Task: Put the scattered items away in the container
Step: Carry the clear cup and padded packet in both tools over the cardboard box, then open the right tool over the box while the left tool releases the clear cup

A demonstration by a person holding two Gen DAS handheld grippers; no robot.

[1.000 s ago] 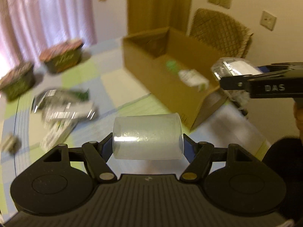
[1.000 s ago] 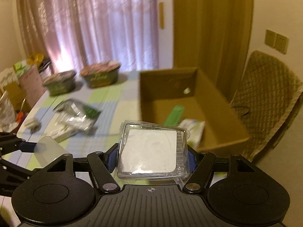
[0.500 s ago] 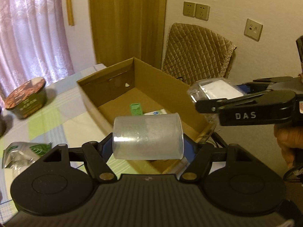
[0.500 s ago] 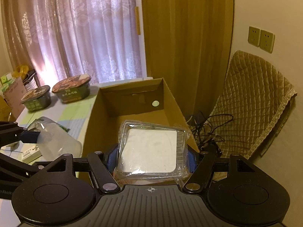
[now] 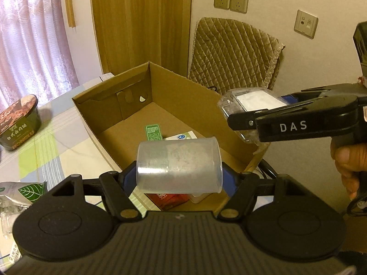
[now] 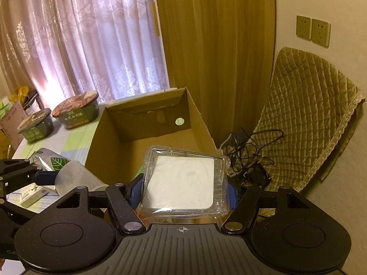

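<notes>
Left gripper point(image 5: 179, 178) clamped across a frosted cup point(image 5: 179, 166) lying sideways above the box's near end; thin plastic, likely light, slick and easily crushed, best held mid-wall. Right gripper point(image 6: 183, 190) clamped on the side edges of a clear clamshell point(image 6: 183, 183), probably light and flexible, over the box's right wall. Beyond: open box point(image 5: 174, 84) already holding packets; two bowls point(image 6: 76, 110) remain on the table.

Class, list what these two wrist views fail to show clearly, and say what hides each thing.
- Red item in the brown cardboard box: left wrist view, covered by the frosted plastic cup.
- Box floor: right wrist view, blocked by the clear plastic clamshell pack.
- Foil leaf pouch: cut off by the left edge.
</notes>
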